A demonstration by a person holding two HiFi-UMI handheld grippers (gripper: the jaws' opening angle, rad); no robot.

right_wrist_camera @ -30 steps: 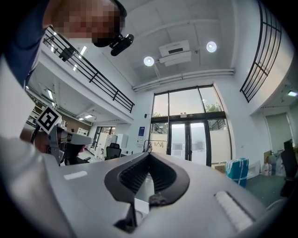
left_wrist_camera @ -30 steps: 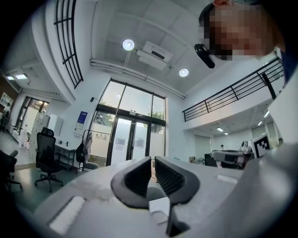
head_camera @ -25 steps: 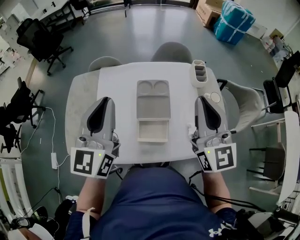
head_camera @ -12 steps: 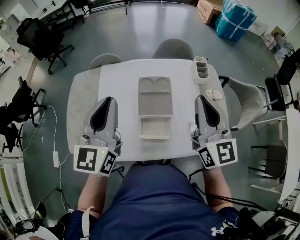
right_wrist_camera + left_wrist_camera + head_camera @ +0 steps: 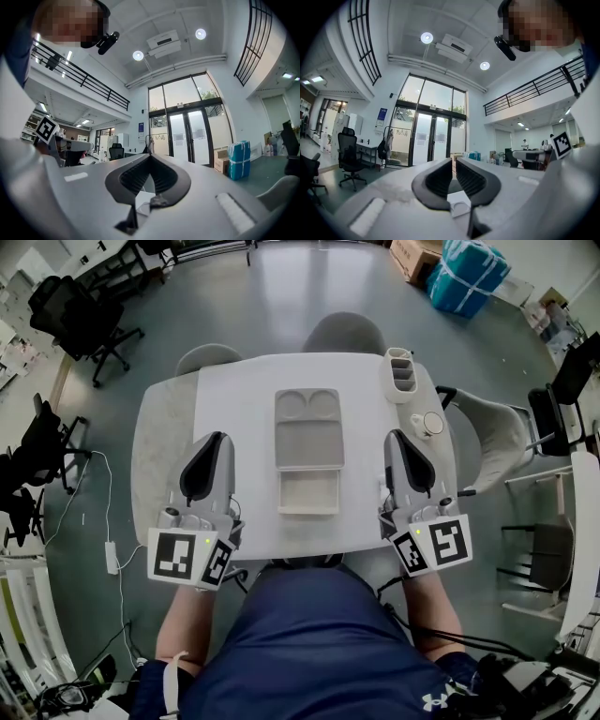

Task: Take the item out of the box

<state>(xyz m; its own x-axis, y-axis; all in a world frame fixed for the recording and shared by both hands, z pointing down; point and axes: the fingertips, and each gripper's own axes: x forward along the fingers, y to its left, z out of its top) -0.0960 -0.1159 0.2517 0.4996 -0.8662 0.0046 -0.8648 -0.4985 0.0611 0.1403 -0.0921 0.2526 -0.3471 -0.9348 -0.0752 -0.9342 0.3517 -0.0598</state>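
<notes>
Tongs left (image 5: 215, 437) and right (image 5: 397, 435) are kept pressed together, empty; the box (image 5: 307, 514) lies midway between them on the surface (image 5: 244, 409), equally near to both.

An open-plan office hall (high-ceilinged): swivel chairs (image 5: 89, 324), glass entrance doors (image 5: 431, 140), a railed mezzanine (image 5: 534, 91).

White table (image 5: 244, 427): grey compartment tray (image 5: 308, 442) at centre, open shallow box (image 5: 308, 493) just nearer, slotted holder (image 5: 398, 376) and small round disc (image 5: 431, 422) at right edge.
</notes>
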